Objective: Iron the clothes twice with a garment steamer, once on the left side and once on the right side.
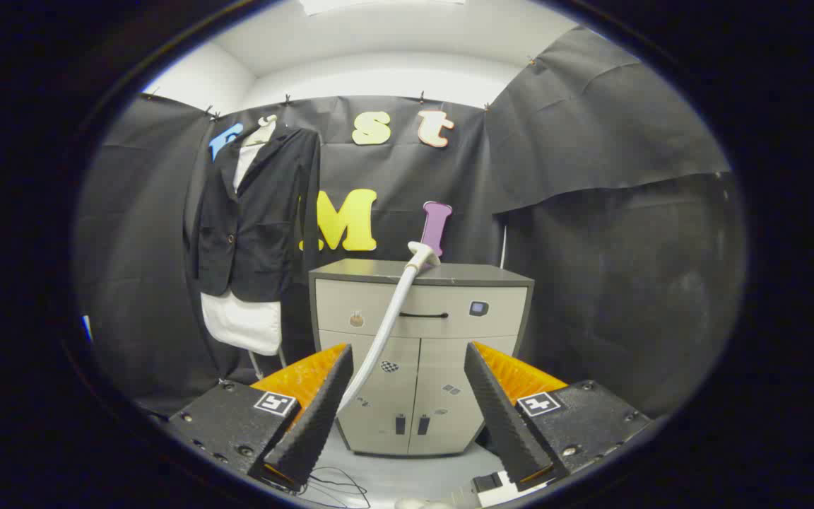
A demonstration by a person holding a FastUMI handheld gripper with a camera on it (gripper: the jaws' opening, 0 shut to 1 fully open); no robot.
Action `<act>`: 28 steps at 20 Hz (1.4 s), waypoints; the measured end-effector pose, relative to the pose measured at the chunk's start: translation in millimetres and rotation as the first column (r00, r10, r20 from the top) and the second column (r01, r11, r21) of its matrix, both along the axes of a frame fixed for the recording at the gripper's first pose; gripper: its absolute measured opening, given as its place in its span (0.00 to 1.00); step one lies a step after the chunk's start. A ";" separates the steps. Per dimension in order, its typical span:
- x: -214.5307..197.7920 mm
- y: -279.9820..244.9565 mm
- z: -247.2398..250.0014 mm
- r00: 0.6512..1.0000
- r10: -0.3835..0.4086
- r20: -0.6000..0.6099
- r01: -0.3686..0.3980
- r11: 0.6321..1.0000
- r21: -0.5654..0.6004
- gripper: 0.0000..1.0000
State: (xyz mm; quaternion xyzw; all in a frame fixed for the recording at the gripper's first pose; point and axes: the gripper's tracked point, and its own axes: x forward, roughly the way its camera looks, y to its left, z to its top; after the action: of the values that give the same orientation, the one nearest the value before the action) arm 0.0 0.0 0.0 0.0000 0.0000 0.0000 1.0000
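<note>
The garment steamer (421,256) rests with its head on top of the cabinet (417,332), its pale hose (386,332) trailing down across the cabinet's front — parked, it seems, where a gripper can reach the handle. The black jacket (255,212) hangs over a white garment to the left of the cabinet, on a hanger against the booth wall, spread flat enough for a pass down each side. The gripper (407,403) sits in front of the cabinet, fingers spread wide with nothing between them — likely lined up to approach the steamer, which is not yet picked up.
</note>
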 end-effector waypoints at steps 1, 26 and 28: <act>0.4 -2.0 -1.2 1.000 -0.005 -0.001 0.005 1.000 0.002 0.99; 3.2 8.2 10.1 0.999 -0.045 -0.006 0.045 0.999 0.006 0.99; 8.3 11.3 18.4 0.998 -0.058 0.002 0.058 0.998 0.002 0.98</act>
State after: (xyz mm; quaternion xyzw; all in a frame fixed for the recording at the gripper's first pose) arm 8.3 11.3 18.4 0.0009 -0.0012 -0.0292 0.9996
